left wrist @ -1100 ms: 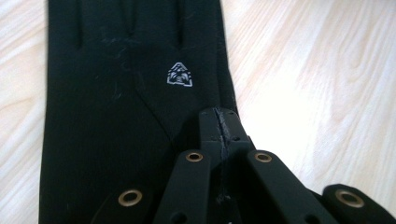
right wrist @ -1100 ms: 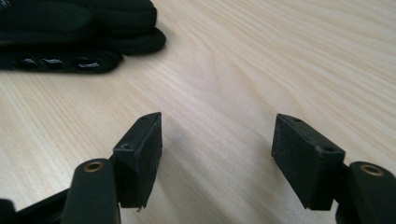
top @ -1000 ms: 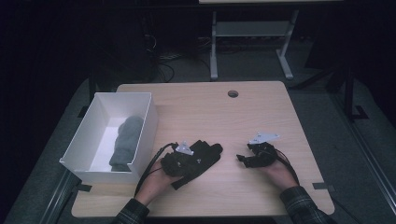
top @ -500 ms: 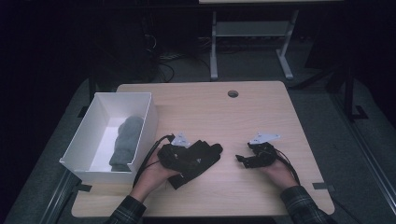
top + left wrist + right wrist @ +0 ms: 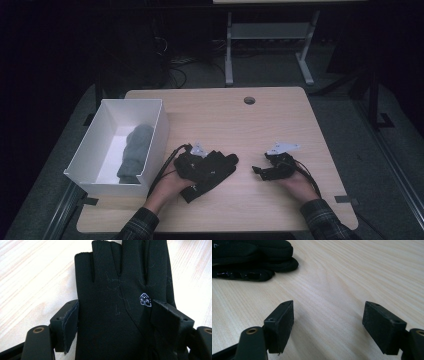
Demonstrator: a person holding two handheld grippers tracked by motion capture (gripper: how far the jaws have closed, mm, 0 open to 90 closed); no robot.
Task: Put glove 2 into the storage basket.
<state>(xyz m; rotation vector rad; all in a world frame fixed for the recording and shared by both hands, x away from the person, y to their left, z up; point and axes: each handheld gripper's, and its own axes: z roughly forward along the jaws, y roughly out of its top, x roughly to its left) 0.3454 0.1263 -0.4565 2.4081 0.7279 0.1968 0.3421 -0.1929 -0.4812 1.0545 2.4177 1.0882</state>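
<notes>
Black glove lies between my left claw's spread jaws, its fingers pointing away.

High view: the glove (image 5: 212, 167) lies on the tabletop (image 5: 260, 125) at my left claw (image 5: 200, 165); the right claw (image 5: 260, 171) waits apart. Left claw view: the jaws have just been opening and flank the soft knit glove (image 5: 120, 305) without gripping. Right claw view: its jaws gape empty over wood grain, glove (image 5: 252, 260) ahead-left.

Lab or office-type workroom, dim. Light wood desk (image 5: 280, 120) with a round cable hole (image 5: 249, 100), standing on grey carpet (image 5: 350, 115). Behind it a second desk's metal frame (image 5: 267, 45) and loose cables (image 5: 175, 62) on the floor. White box (image 5: 155, 135) on the desk, person in plaid sleeves (image 5: 325, 222) seated at it.
</notes>
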